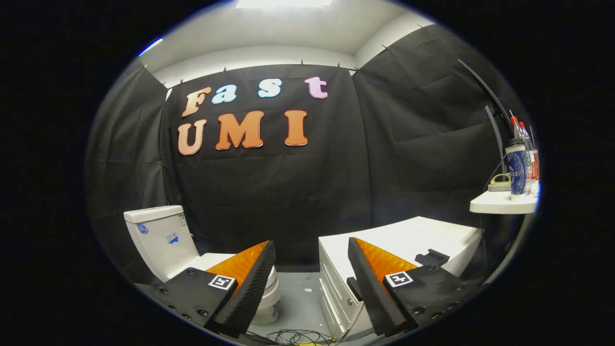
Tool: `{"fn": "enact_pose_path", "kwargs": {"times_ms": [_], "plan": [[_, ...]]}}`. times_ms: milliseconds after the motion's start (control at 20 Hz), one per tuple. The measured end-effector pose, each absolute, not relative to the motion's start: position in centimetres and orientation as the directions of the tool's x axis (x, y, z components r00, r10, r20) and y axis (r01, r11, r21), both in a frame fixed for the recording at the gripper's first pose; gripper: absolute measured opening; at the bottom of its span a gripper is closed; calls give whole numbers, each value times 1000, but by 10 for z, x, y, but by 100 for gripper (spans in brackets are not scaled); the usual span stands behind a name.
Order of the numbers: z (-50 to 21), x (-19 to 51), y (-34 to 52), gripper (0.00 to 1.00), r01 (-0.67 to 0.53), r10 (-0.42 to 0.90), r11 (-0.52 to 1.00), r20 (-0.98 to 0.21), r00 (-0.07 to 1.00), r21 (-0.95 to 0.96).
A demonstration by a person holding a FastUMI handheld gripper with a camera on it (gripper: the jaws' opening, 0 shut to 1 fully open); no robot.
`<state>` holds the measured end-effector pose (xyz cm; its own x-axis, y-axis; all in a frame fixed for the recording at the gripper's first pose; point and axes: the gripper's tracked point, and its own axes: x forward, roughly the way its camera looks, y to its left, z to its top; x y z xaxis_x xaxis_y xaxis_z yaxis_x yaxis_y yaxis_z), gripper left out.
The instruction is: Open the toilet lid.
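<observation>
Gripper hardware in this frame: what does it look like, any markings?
The gripper has two wedge-shaped fingers with ribbed, textured inner faces, spread apart with nothing between them. Each sits on a dark mount with visible screws and carries a square black-and-white fiducial tag.

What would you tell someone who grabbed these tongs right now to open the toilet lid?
Tongs: open, holding nothing, fingers spread wide, in the air.
Toilet: ahead, partly behind one finger, tank against the black wall. Its lid looks down, mostly hidden.
White cabinet: beyond the other finger. Cables lie on the floor between.
Done: nothing yet.
Left: approach the toilet, catch the lid's front edge, lift it.
</observation>
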<state>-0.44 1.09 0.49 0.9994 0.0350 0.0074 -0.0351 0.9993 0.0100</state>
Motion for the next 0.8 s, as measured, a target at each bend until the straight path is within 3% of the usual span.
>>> {"fn": "enact_pose_path", "kwargs": {"times_ms": [250,650,800], "plan": [[14,-7,19,98,-46,45,997,24,999,68],[18,-7,36,97,-50,54,996,57,997,-79],[23,-13,46,98,-89,92,995,62,994,-45]]}}
